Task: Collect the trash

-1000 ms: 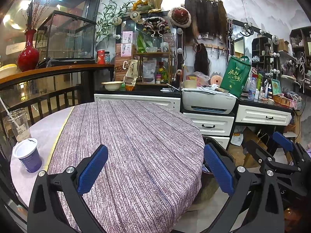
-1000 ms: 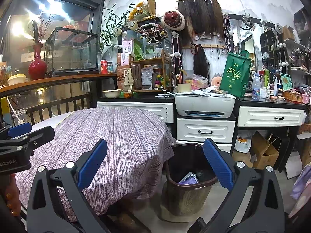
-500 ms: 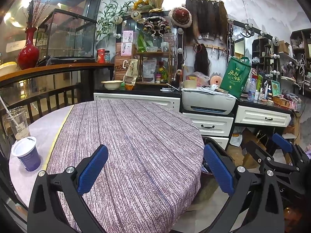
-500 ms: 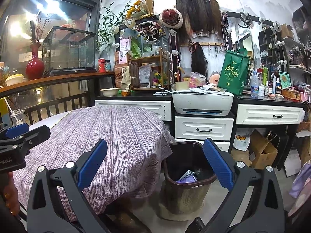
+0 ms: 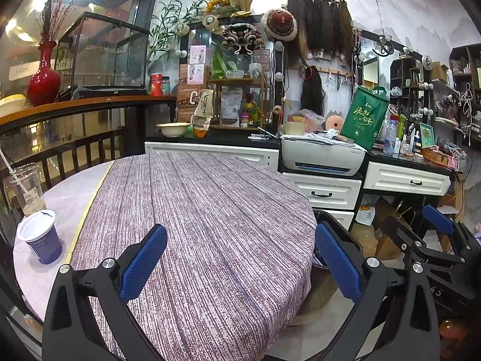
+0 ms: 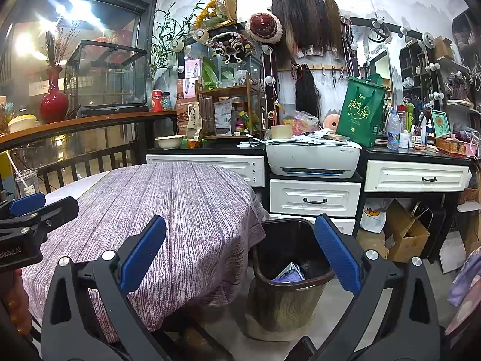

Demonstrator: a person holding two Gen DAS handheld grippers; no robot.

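My left gripper [image 5: 240, 258] hangs open over the round table's purple striped cloth [image 5: 195, 225], holding nothing. A blue paper cup [image 5: 40, 237] with a white rim stands at the table's left edge, and a clear plastic cup with a straw [image 5: 27, 189] is just behind it. My right gripper [image 6: 240, 249] is open and empty beside the table, above a dark bin [image 6: 288, 273] on the floor that holds crumpled wrappers [image 6: 290, 272]. The left gripper [image 6: 27, 210] shows at the left edge of the right wrist view, and the right gripper [image 5: 436, 240] shows at the right of the left wrist view.
White drawers [image 6: 314, 198] and a printer [image 6: 312, 158] stand behind the table and bin. A green bag [image 6: 360, 111] and bottles crowd the counter. Cardboard boxes [image 6: 405, 231] sit on the floor at the right. A wooden railing [image 5: 75, 111] with a red vase [image 5: 45, 75] runs along the left.
Both views have shifted slightly; the right gripper drifted a little, with the bin now sitting a bit lower and more central. Both grippers stay open and empty.
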